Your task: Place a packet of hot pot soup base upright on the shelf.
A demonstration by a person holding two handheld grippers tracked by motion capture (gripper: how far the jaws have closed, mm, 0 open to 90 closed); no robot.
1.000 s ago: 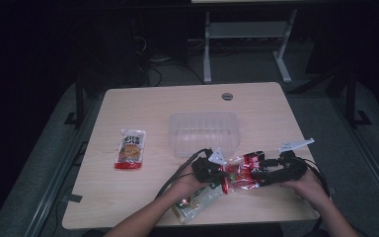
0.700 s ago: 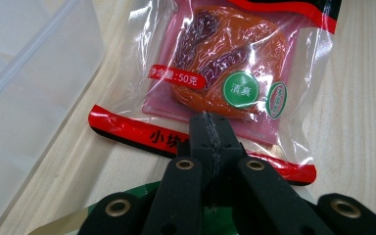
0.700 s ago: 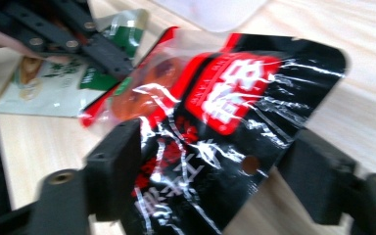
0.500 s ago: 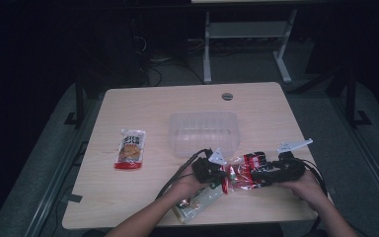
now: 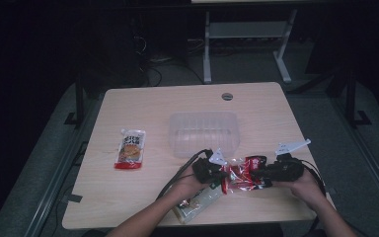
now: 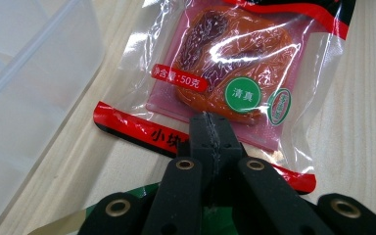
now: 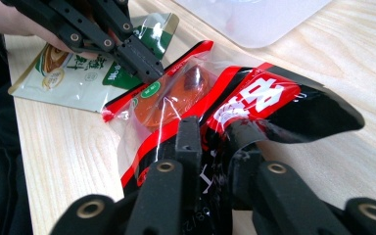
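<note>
A red, black and clear snack packet (image 5: 244,173) with an orange-brown piece inside lies at the table's front, stretched between both grippers. My left gripper (image 6: 208,129) is shut on the packet's (image 6: 225,63) red-edged end; it also shows at the upper left of the right gripper view (image 7: 149,73). My right gripper (image 7: 215,139) has just been closing its jaws and now pinches the crumpled red-and-black end of the packet (image 7: 254,98). From above, the left gripper (image 5: 222,174) and right gripper (image 5: 264,175) face each other across it.
A green-and-white packet (image 5: 200,202) lies under the left hand near the front edge. A clear plastic container (image 5: 205,131) stands just behind the grippers. Another snack packet (image 5: 131,148) lies at the left. A cable hole (image 5: 227,96) sits near the table's far edge.
Both hands stay where they were. The right gripper's jaws look drawn in on the packet's right end.
</note>
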